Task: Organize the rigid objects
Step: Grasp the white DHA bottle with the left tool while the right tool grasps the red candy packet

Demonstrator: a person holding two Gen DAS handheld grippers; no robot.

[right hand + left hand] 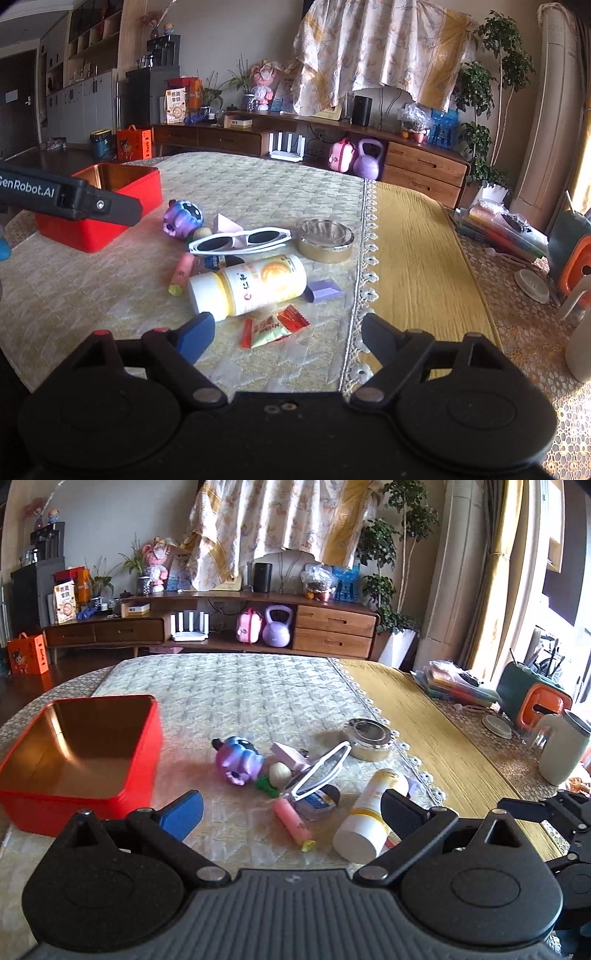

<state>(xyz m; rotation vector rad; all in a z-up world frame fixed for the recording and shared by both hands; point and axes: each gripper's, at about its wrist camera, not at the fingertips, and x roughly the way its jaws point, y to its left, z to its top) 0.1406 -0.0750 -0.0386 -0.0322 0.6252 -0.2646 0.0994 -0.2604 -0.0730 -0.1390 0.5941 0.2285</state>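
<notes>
Right wrist view: right gripper jaws apart, empty, just short of the white bottle lying right of the red tin — straddle its body squarely before closing. Left gripper wide, empty — keep it clear.

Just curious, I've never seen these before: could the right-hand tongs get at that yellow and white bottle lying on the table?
Probably yes. The right tongs stand open with nothing between them, and the bottle lies on its side just ahead. Only a small snack packet sits between.

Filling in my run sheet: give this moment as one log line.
phase: approach | left claw: open, empty | right claw: open, empty | red metal box: empty | white-and-yellow plastic bottle: lying on table
</notes>
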